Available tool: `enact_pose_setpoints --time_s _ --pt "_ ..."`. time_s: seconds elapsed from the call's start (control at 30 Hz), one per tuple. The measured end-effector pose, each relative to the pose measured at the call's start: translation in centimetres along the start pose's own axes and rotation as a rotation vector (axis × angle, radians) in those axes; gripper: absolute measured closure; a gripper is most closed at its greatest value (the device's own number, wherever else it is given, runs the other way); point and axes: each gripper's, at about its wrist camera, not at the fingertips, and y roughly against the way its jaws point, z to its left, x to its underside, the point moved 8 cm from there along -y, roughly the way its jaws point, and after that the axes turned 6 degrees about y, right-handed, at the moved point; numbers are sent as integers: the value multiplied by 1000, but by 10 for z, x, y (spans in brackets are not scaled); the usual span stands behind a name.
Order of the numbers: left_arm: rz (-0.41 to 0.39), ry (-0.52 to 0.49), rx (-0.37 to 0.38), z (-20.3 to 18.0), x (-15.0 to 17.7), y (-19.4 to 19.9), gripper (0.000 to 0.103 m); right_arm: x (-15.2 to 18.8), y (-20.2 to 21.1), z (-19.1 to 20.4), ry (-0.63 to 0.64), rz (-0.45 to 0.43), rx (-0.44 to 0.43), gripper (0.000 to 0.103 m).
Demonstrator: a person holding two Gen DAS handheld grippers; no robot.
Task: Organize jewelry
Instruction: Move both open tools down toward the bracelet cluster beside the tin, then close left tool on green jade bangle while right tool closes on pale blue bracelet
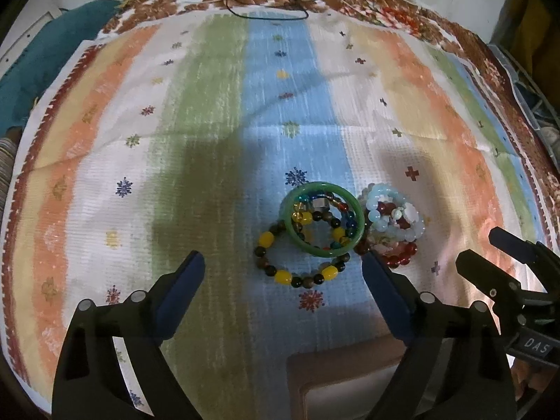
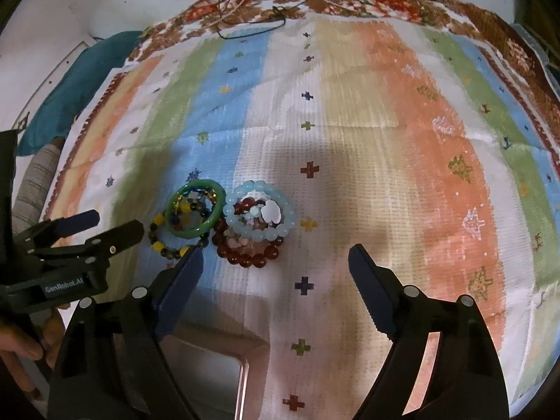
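"GenRobot.AI" on left claw

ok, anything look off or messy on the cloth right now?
Yes: the jewelry sits in two heaps, not laid out. The green bangle rests tilted on the yellow-and-brown bead bracelet, smaller strands inside it. Beside it, a pale blue bracelet lies on a dark red one. Nothing looks broken or spilled.

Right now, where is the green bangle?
In both wrist views the green bangle lies on the striped cloth, atop the yellow-and-brown bead bracelet, just left of the pale blue bead bracelet.
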Motion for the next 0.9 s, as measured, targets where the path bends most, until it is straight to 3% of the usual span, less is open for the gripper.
enact_pose_setpoints --time_s 0.27,0.53,0.77,0.9 --pt "27 5 5 -1 -4 -16 26 -4 -22 -6 -30 38 1 28" --pt "66 9 -1 2 -7 -35 45 -6 -40 -9 -45 64 -11 36" --pt "89 6 4 0 -10 -47 52 -7 -56 -10 -38 85 -15 44" --pt "106 21 8 1 -9 -55 63 -8 -64 -10 -38 96 -16 49"
